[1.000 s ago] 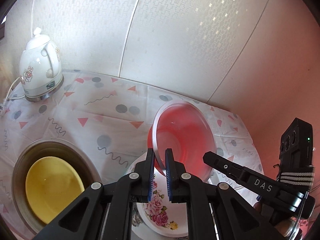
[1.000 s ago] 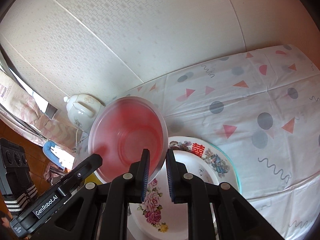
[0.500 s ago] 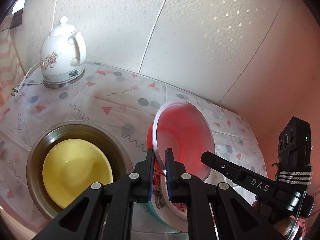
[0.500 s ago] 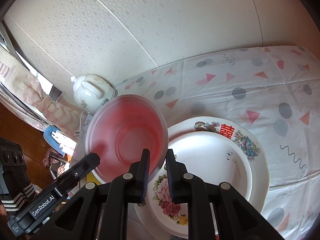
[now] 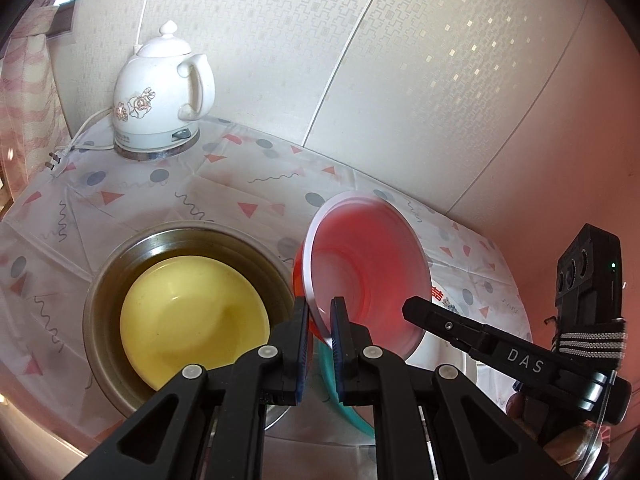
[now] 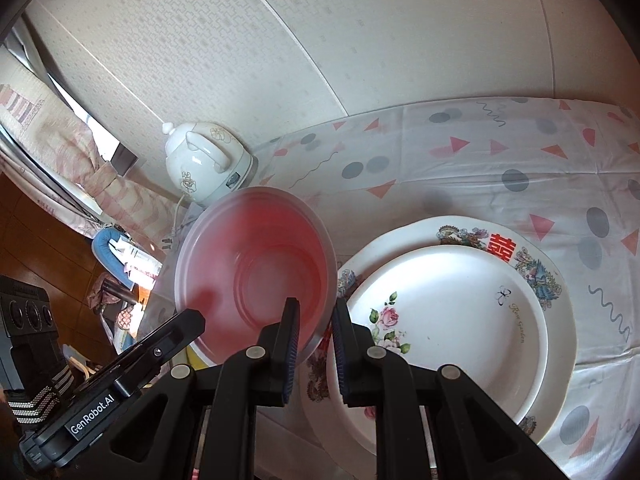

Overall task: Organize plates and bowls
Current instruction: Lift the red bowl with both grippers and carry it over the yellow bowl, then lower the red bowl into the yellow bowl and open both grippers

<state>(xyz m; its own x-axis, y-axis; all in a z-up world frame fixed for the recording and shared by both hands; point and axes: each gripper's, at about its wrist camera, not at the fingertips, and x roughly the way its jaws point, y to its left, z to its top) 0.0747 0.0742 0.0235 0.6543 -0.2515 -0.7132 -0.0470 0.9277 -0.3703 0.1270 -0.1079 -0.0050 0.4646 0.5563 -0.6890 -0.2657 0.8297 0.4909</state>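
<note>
A translucent red plastic bowl (image 5: 368, 272) hangs in the air, gripped by its rim from two sides. My left gripper (image 5: 320, 320) is shut on its near-left rim, and my right gripper (image 6: 314, 328) is shut on the opposite rim of the red bowl (image 6: 256, 276). To its left a metal basin (image 5: 104, 280) stands on the table with a yellow bowl (image 5: 192, 320) inside. On the other side lies a white rose plate (image 6: 448, 320) stacked on a larger decorated plate (image 6: 532, 256). A teal rim (image 5: 340, 396) shows under the left gripper.
A white ceramic kettle (image 5: 160, 96) with a cord stands at the back corner of the table, by the wall. The patterned tablecloth (image 6: 460, 160) covers the table. Off the table's left edge is clutter on a wooden floor (image 6: 40, 248).
Both grippers have carried the red bowl leftward, away from over the plates and toward the metal basin. The kettle and basin now sit nearer the middle of the left view.
</note>
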